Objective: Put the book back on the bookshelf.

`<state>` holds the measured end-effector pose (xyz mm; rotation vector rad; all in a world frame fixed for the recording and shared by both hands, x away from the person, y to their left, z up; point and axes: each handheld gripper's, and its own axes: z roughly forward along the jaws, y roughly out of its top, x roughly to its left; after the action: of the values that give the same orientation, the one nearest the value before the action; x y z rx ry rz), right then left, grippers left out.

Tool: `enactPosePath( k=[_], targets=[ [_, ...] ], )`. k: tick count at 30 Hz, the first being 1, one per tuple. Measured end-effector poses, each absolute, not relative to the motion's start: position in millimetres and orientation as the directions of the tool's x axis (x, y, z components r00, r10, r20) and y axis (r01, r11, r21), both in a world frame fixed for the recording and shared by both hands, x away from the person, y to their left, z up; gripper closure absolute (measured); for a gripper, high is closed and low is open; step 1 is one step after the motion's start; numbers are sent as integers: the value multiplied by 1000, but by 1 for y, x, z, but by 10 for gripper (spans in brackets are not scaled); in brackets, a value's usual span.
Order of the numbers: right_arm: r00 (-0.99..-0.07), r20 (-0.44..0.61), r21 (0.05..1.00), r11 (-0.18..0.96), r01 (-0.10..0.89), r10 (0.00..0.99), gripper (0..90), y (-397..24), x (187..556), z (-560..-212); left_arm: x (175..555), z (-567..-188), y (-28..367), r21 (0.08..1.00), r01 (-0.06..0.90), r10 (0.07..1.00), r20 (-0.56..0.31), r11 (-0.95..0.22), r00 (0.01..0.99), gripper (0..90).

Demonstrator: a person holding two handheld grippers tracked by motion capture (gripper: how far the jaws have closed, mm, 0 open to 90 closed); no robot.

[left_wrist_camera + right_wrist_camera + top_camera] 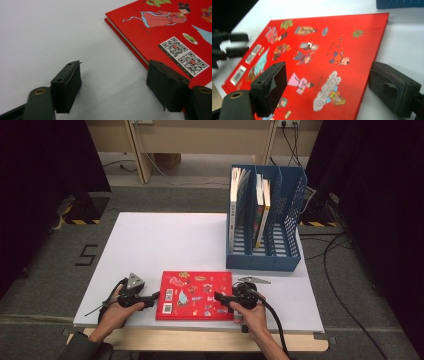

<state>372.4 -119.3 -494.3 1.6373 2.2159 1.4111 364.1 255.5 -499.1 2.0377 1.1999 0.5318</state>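
A red picture book (194, 295) lies flat near the table's front edge, back cover up with QR codes and cartoon figures (170, 32) (324, 50). My left gripper (152, 296) sits at the book's left edge and is open. In the left gripper view (113, 75) one jaw hangs over the book's edge and the other over bare table, with nothing pressed between them. My right gripper (219, 297) is at the book's right side, also open. In the right gripper view (327, 82) one jaw is above the cover and the other above the table beyond the edge.
A blue file rack (295, 205) stands at the back right of the white table (160, 240), with upright books (235, 205) in its left slots. The rack's base (399, 3) shows at the top of the right gripper view. Cables run across the floor to the right.
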Motion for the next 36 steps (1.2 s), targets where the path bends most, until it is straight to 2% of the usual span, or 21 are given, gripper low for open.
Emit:
enactPosePath(
  k=[2, 6, 13, 19, 25, 31, 33, 36],
  targets=[
    [-413, 477, 660, -6, 751, 776, 155, -120, 374, -494, 364, -498, 254, 736, 593, 874, -4, -327, 487, 334],
    [-369, 527, 623, -53, 781, 765, 160, -121, 376, -491, 365, -496, 253, 724, 611, 877, -16, -322, 481, 345],
    [-382, 541, 638, -70, 767, 749, 161, -122, 377, -473, 363, -496, 251, 721, 624, 888, -26, -301, 459, 371],
    [-455, 523, 695, -52, 717, 721, 174, -118, 379, -429, 358, -495, 246, 725, 629, 903, -24, -280, 429, 447],
    [-556, 436, 760, 40, 648, 708, 176, -92, 377, -376, 355, -495, 243, 730, 631, 910, -28, -264, 414, 520],
    [-680, 333, 804, 181, 567, 654, 226, -41, 377, -314, 353, -495, 240, 734, 640, 921, -51, -228, 386, 515],
    [-707, 303, 810, 218, 544, 640, 250, -25, 377, -300, 353, -495, 237, 738, 647, 920, -93, -193, 381, 488],
    [-745, 264, 815, 271, 512, 613, 283, -4, 379, -283, 351, -495, 229, 737, 658, 910, -152, -155, 385, 493]
  ],
)
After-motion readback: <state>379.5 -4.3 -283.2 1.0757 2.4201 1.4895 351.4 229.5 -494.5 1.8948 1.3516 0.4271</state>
